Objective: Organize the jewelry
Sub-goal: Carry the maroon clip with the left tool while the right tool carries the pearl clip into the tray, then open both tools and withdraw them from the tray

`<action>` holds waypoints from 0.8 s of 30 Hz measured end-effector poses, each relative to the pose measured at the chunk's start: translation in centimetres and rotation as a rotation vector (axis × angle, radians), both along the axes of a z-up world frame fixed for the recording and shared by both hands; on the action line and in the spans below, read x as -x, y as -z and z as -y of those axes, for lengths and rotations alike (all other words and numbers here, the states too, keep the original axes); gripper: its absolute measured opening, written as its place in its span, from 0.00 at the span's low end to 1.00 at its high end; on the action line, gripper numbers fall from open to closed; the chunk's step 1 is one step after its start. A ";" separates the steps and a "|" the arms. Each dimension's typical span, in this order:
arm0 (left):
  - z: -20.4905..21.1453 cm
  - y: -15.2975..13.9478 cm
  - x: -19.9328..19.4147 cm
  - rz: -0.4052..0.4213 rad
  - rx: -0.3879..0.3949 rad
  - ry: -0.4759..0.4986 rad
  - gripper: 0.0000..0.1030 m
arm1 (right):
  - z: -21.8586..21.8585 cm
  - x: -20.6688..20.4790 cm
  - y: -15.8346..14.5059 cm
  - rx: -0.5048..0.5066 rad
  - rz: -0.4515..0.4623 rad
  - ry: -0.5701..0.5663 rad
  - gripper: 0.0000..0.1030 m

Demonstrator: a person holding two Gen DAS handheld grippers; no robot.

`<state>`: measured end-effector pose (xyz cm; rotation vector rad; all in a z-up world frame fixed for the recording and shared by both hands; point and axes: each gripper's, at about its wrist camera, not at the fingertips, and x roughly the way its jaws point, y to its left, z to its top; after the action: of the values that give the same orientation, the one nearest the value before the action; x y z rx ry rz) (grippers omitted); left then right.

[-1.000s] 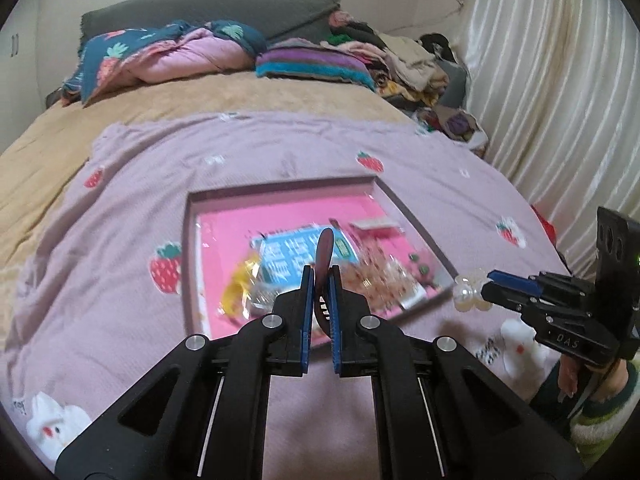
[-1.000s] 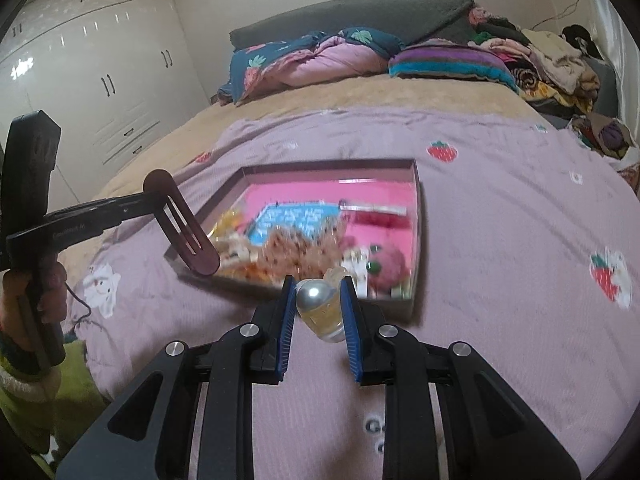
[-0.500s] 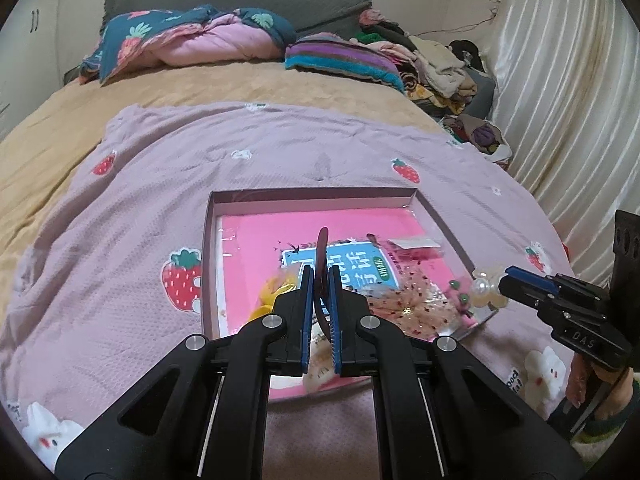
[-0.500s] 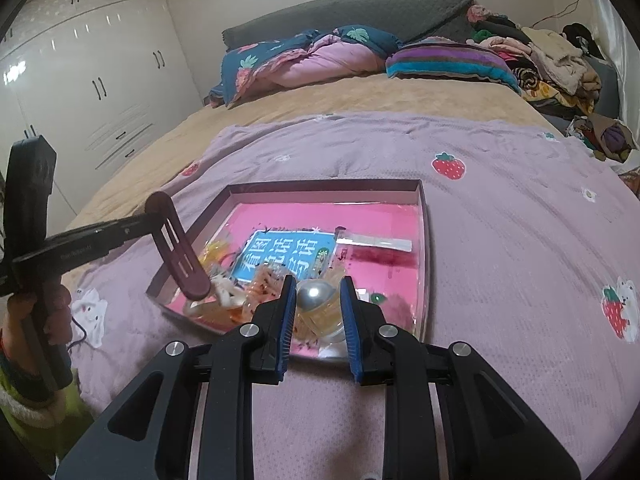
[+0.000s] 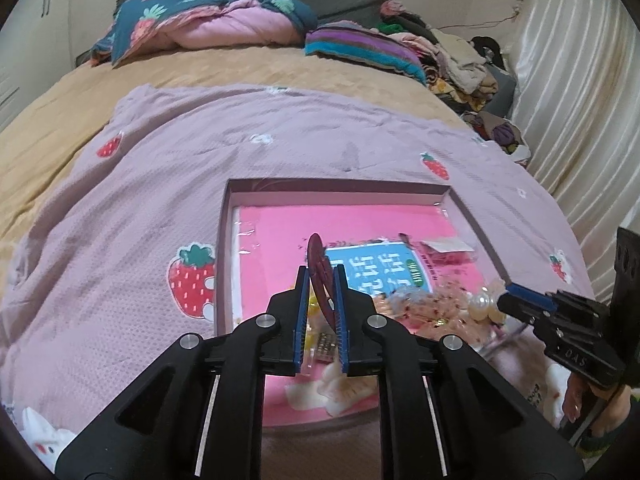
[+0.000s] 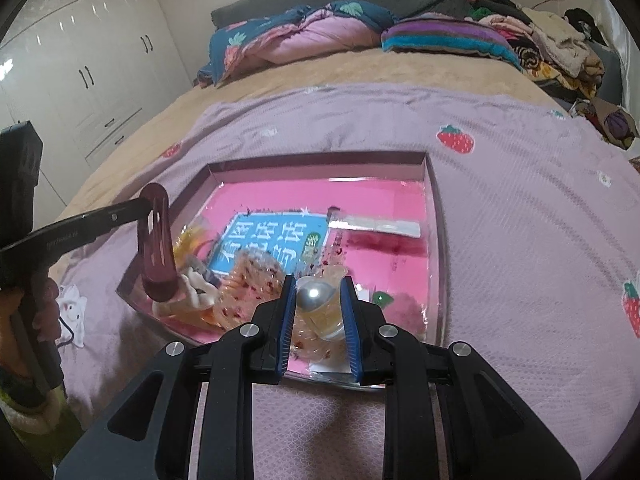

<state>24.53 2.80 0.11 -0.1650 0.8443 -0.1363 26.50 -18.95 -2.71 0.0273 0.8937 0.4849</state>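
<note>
Each camera is riding just behind its own gripper and looking forward and down along the two fingers, close over the near edge of the shallow tray [image 5: 460, 200] lying on the bed. The left wrist view is facing up the bed with the right gripper [image 5: 505, 295] showing off to its right, while the right wrist view is catching the left gripper [image 6: 149, 209] off to its left. Both are sharing the tray [image 6: 434, 184], the strawberry blanket [image 5: 160, 208] and the pillows [image 6: 304, 36] far ahead.
</note>
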 end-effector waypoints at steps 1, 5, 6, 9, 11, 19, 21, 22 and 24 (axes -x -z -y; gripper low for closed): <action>-0.1 0.2 -0.2 -0.005 -0.003 -0.005 0.06 | -0.1 0.0 0.2 0.003 -0.007 -0.002 0.21; -0.5 1.1 -0.7 -0.022 -0.009 -0.022 0.08 | -0.7 0.3 0.5 0.006 -0.018 -0.019 0.21; -0.6 1.3 -0.7 -0.026 -0.011 -0.026 0.08 | -0.7 0.4 0.5 0.007 -0.019 -0.022 0.22; -0.9 1.8 -0.7 -0.036 -0.019 -0.033 0.08 | -0.9 0.9 0.3 0.011 -0.014 -0.032 0.30; -0.9 2.2 -0.6 -0.042 -0.033 -0.037 0.08 | -0.9 1.4 -0.1 0.014 -0.002 -0.033 0.42; -0.9 2.9 -0.2 -0.066 -0.036 -0.039 0.08 | -0.4 4.0 -1.6 -0.009 0.030 -0.033 0.71; -0.8 2.9 -0.1 -0.066 -0.039 -0.040 0.08 | -0.3 4.5 -1.9 -0.015 0.034 -0.029 0.78; -0.8 2.9 0.0 -0.067 -0.040 -0.040 0.08 | -0.2 4.8 -2.1 -0.018 0.037 -0.027 0.80; -0.6 2.7 0.2 -0.065 -0.044 -0.040 0.08 | -0.1 5.2 -2.3 -0.022 0.036 -0.027 0.80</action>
<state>24.37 3.42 -2.62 -0.1450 0.9072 -0.0752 21.29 -18.85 -0.38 0.0268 0.8545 0.5194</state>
